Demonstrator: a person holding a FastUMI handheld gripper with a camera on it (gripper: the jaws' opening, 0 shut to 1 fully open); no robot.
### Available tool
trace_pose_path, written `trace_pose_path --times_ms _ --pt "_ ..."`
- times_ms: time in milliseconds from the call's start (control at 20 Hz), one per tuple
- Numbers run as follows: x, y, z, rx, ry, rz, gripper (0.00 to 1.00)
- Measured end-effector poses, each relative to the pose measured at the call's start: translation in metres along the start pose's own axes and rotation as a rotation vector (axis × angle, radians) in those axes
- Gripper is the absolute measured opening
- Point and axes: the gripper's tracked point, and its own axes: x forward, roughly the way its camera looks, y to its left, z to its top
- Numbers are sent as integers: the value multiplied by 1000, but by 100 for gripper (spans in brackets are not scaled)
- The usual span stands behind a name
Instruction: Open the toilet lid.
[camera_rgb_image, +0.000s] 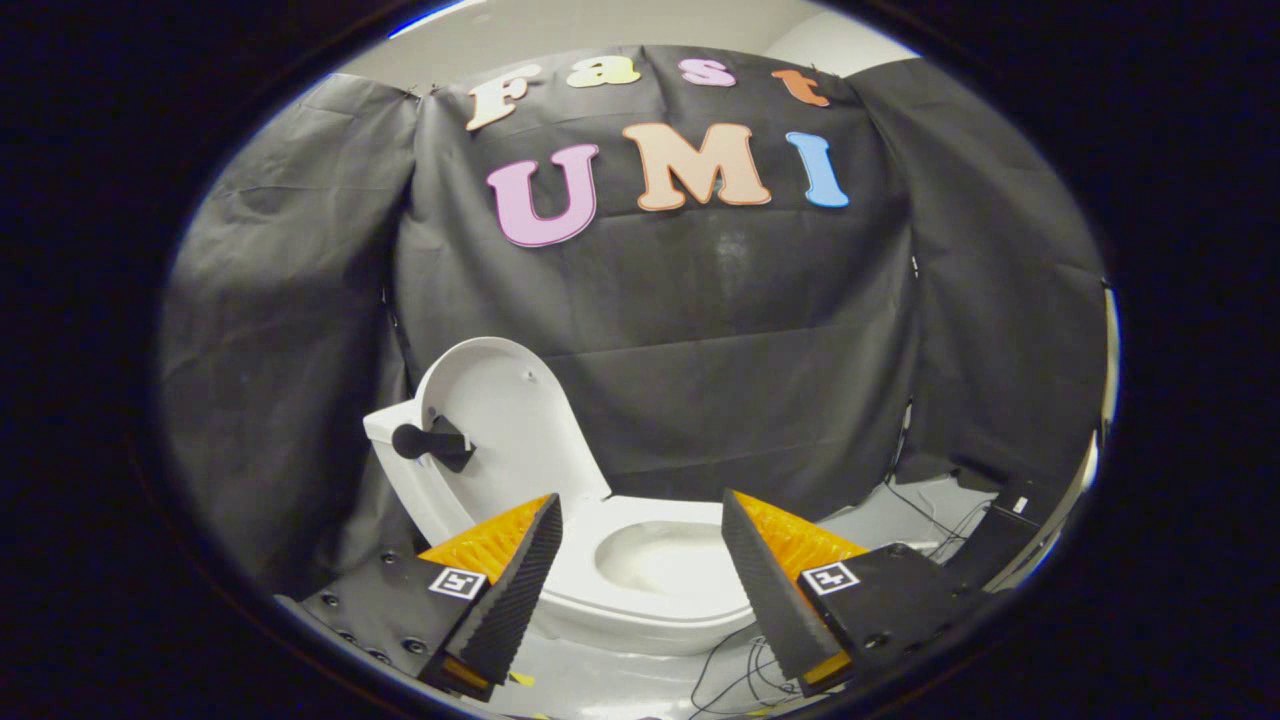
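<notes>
Two parted tongs (640, 520) before raised lid (510, 420).

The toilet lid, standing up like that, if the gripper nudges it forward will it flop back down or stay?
The toilet lid looks like stiff moulded plastic, so it would likely swing as one piece. It leans back against the tank, so a light nudge probably won't tip it. The open gripper is clear of it.

I see even, moderately bright overhead light. The white toilet bowl (655, 560) is close to overexposed and loses surface detail. The black cloth wall (740, 340) stays dark, with soft folds visible. Fisheye distortion bends lines near the edges. Focus is slightly soft throughout.
</notes>
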Motion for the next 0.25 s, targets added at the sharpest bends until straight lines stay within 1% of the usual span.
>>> trace_pose_path --times_ms 250 --pt "7 1 4 -2 -20 20 99"
